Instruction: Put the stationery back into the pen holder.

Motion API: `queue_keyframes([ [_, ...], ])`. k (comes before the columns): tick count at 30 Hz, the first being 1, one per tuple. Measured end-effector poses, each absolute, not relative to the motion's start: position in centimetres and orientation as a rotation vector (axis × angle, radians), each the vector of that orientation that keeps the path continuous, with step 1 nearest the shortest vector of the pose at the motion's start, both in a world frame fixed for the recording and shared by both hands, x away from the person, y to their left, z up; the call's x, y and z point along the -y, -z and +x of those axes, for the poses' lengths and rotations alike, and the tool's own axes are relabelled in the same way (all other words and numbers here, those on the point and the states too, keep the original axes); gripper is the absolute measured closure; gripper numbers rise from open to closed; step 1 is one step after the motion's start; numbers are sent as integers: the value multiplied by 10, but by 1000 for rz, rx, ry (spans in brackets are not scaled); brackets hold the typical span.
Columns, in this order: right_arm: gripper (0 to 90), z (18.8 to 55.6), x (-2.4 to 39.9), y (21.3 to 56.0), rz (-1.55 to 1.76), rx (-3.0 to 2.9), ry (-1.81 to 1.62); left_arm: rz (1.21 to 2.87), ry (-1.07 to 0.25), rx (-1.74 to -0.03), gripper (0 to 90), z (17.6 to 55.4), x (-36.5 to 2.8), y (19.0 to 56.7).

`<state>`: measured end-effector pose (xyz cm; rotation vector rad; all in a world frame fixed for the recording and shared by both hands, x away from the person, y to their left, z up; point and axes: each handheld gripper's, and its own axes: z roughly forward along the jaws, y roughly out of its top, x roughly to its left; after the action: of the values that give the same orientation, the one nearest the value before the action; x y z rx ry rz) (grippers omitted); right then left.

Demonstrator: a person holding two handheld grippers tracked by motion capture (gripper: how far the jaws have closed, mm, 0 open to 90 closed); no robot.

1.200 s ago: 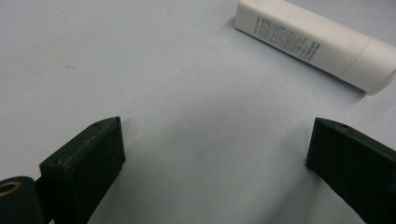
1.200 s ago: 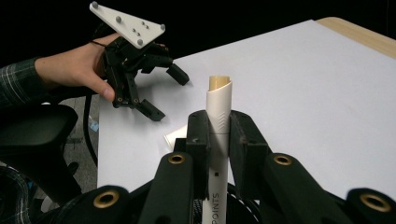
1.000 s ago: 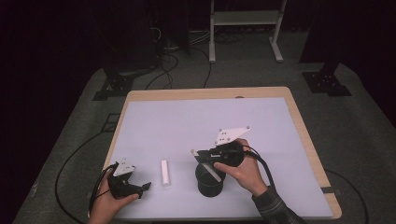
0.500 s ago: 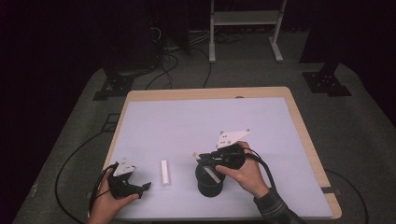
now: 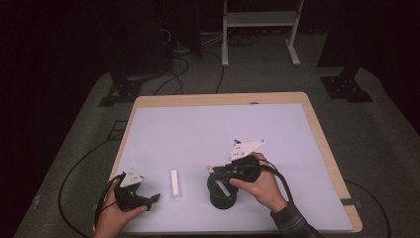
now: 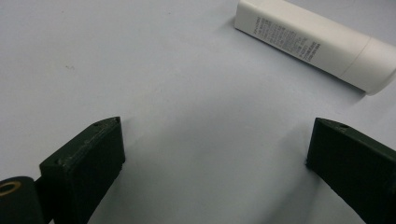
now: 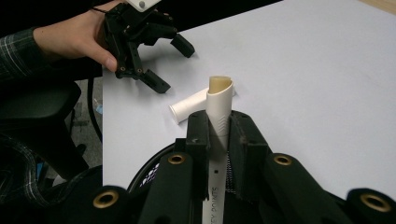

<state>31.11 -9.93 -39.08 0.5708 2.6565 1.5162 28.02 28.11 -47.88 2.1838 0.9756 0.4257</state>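
My right gripper (image 7: 218,125) is shut on a slim white pen (image 7: 219,100) with a slanted beige tip, which stands up between the pads. In the high view this right gripper (image 5: 214,171) hangs over a black mesh cup (image 5: 221,197), and the pen's (image 5: 222,188) lower end reaches into the cup's mouth. A short white tube (image 5: 174,183) lies flat on the table left of the cup. My left gripper (image 5: 150,199) rests open near the front left corner, and the white tube (image 6: 313,44) lies beyond its jaws (image 6: 215,135) with nothing between them.
The pale table (image 5: 208,124) has a wooden rim. Behind it a dark floor carries cables and stand feet (image 5: 346,87). In the right gripper view the black cup's rim (image 7: 152,170) shows below the jaws, and the other hand's gripper (image 7: 163,63) and the white tube (image 7: 189,107) lie farther off.
The right gripper with the pen has sunk slightly toward the black cup. The left gripper and the white tube have stayed put.
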Motion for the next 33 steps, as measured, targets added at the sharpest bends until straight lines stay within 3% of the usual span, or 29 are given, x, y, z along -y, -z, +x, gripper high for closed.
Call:
queue_keyframes([
  [33, 747, 310, 125, 380, 632, -2586, -1517, 2182, -423, -979, 32, 280, -281, 479],
])
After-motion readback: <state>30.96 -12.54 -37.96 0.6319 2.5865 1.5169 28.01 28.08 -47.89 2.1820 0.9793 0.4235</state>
